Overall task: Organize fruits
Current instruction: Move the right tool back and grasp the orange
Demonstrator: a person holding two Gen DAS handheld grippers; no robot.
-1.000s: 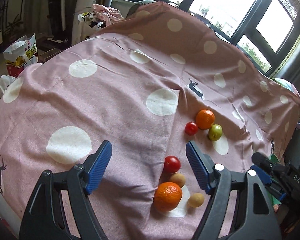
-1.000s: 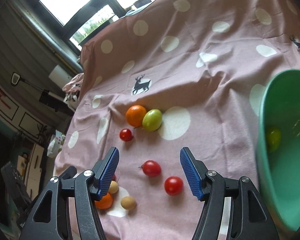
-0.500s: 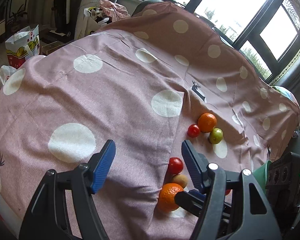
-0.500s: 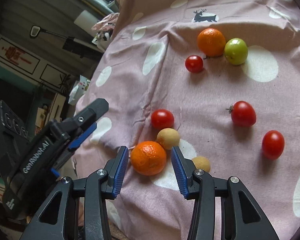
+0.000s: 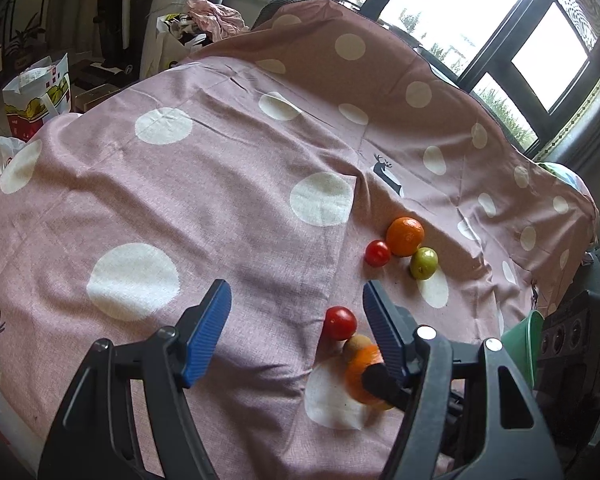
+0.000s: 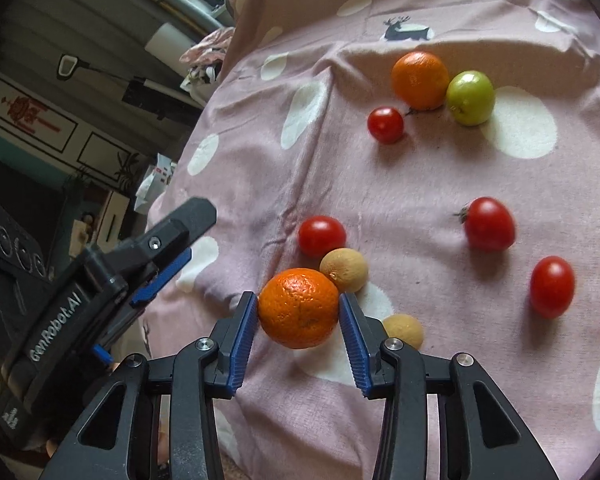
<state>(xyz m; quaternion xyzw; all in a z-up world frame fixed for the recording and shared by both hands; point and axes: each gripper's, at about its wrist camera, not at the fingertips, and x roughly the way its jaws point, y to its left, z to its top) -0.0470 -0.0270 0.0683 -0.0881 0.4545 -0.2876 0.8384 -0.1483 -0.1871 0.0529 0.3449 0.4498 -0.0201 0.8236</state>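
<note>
On the pink dotted cloth (image 6: pixel 420 184), near its front edge, the right hand-held gripper (image 6: pixel 299 320) has an orange (image 6: pixel 298 307) between its blue pads (image 6: pixel 242 336); jaws closing, pads at or v. nearly at the peel on both sides, fruit w/ its underside on the cloth. Just behind the orange, touching it, a tan round fruit (image 6: pixel 345 269); a 2nd tan one (image 6: pixel 403 330) sits beside the right jaw. A red tomato (image 6: pixel 321 235) lies just beyond the first tan fruit. Further right, two more tomatoes (image 6: pixel 489 223) & (image 6: pixel 551 286), apart from each other. At the far side: another orange (image 6: pixel 419 79) touching a green fruit (image 6: pixel 470 97), w/ a small tomato (image 6: pixel 385 124) near them. Left hand-held gripper (image 5: pixel 296 326) is open wide, nothing between its pads, held above bare cloth left of the near fruit group; in the right wrist view it shows at the left edge. In the left wrist view a green bowl rim (image 5: pixel 520 340) peeks in at the right, past the right tool's body. Cloth is wrinkled, w/ deer prints (image 6: pixel 406 30).
</note>
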